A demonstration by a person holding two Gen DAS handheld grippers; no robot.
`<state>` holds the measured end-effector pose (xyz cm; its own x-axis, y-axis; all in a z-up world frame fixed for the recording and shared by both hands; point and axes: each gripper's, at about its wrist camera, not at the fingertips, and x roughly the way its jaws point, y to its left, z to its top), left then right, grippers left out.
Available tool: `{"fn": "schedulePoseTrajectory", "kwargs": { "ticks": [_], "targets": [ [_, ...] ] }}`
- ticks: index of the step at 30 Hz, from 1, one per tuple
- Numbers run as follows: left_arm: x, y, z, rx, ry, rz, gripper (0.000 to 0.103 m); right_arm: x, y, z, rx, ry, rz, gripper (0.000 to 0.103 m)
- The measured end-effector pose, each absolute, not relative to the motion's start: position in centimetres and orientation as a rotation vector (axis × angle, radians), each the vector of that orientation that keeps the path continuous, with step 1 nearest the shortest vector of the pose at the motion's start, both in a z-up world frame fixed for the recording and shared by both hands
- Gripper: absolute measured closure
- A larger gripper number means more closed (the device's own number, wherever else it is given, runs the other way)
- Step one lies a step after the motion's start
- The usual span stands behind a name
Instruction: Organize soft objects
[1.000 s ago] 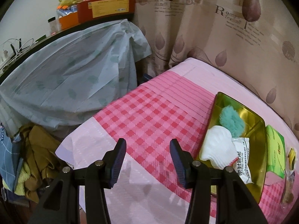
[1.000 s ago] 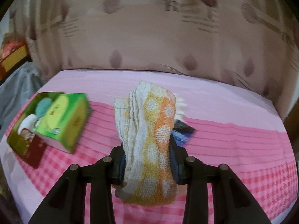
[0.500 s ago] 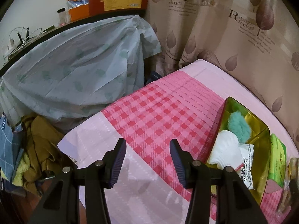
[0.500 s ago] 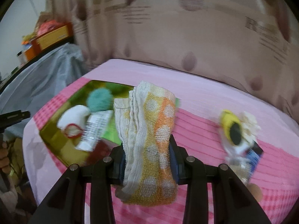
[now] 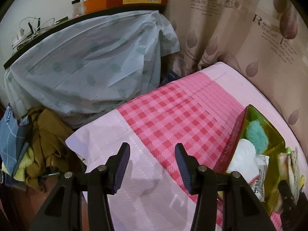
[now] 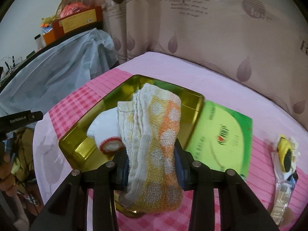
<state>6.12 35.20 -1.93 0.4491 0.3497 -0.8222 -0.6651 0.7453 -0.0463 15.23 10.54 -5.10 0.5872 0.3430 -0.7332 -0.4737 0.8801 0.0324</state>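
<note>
My right gripper (image 6: 151,163) is shut on a folded orange, yellow and white dotted towel (image 6: 154,138) and holds it above the golden tray (image 6: 194,100). The tray holds a white soft item with a red rim (image 6: 106,132). In the left wrist view the tray (image 5: 269,129) also holds a teal fluffy ball (image 5: 257,135), the white item (image 5: 243,157) and a white packet (image 5: 260,175). The towel (image 5: 288,165) shows at the right edge there. My left gripper (image 5: 152,165) is open and empty over the pink bed's left end.
A green tissue pack (image 6: 221,134) lies right of the tray. A yellow and white item in a clear wrapper (image 6: 284,157) lies at the far right. A covered shelf (image 5: 86,67), a clothes pile (image 5: 42,146) and curtains (image 6: 211,28) border the bed.
My right gripper has swung left with the towel, from over the bed's middle to over the tray. My left gripper has drifted slightly left, still open.
</note>
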Motion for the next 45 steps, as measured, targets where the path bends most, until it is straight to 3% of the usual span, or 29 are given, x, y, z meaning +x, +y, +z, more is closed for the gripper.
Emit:
{"fn": "schedulePoseTrajectory", "kwargs": {
  "ticks": [12,19,32,45],
  "targets": [
    [6.1,35.4,-2.1,-0.396,0.910,0.649,0.054,16.4,12.3,-6.7,-0.197,0.854,0.480,0.059],
    [6.2,35.1,-2.0,-0.377,0.905,0.639,0.054,15.9,12.1,-6.1,-0.178,0.819,0.502,0.038],
    [6.7,33.2,-1.2,-0.311,0.879,0.576,0.054,12.4,7.7,-3.7,-0.124,0.750,0.495,0.036],
    [6.6,32.6,-0.8,-0.284,0.868,0.568,0.054,9.5,-6.3,-3.5,-0.086,0.740,0.248,0.034]
  ]
}}
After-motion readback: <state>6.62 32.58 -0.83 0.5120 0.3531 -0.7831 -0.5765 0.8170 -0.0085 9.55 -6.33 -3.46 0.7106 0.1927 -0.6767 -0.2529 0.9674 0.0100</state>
